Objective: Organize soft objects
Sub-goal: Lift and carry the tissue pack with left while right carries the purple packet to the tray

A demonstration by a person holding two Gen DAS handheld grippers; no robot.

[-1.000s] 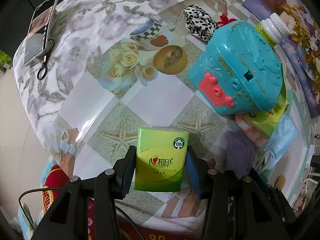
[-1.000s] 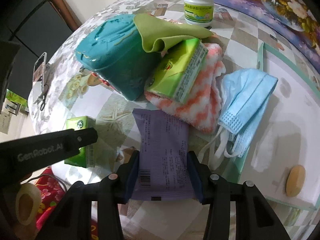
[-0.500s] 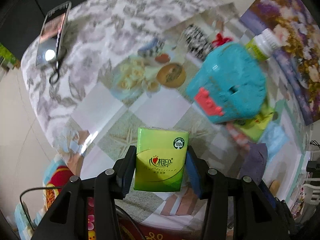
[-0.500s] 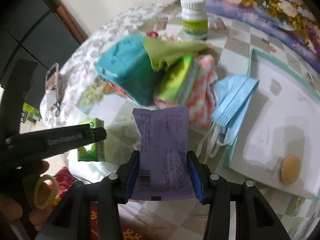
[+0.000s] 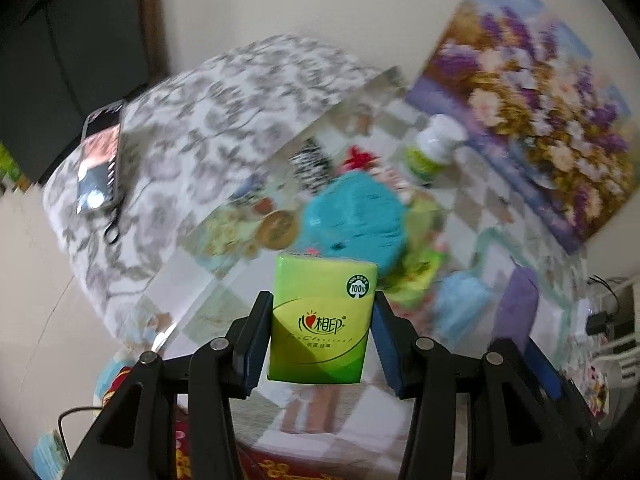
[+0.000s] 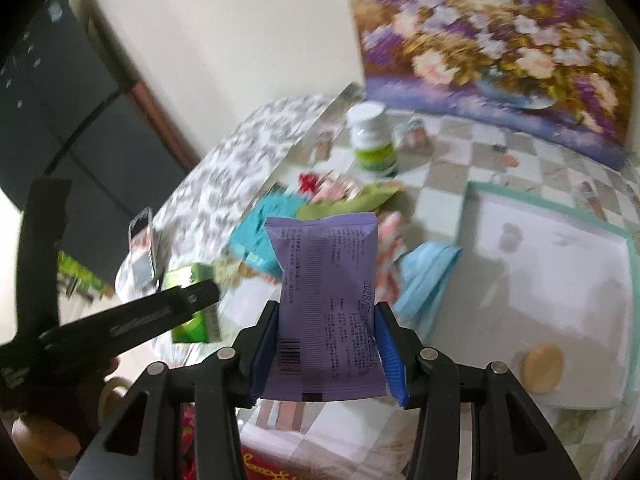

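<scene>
My left gripper (image 5: 320, 320) is shut on a green tissue pack (image 5: 322, 316), held upright well above the table. My right gripper (image 6: 326, 328) is shut on a purple wipes pack (image 6: 326, 304), also lifted clear of the table; this purple pack (image 5: 518, 308) shows at the right of the left wrist view. From the right wrist view the left gripper (image 6: 188, 300) and its green pack (image 6: 192, 308) hang at the left. Below lie a teal box (image 5: 356, 220), a blue face mask (image 6: 424, 276), a green cloth (image 6: 352, 200) and an orange-white towel (image 6: 388, 232).
A white pill bottle (image 6: 372, 140) stands at the back by a flower painting (image 6: 492, 48). A white tray (image 6: 560, 280) with a teal rim holds a round tan piece (image 6: 544, 368). A phone (image 5: 100, 160) and a zebra scrunchie (image 5: 310, 164) lie on the patterned tablecloth.
Both grippers rose with their packs, and the views tilted up so the wall and painting came in. The table items look smaller and farther. Grips unchanged.
</scene>
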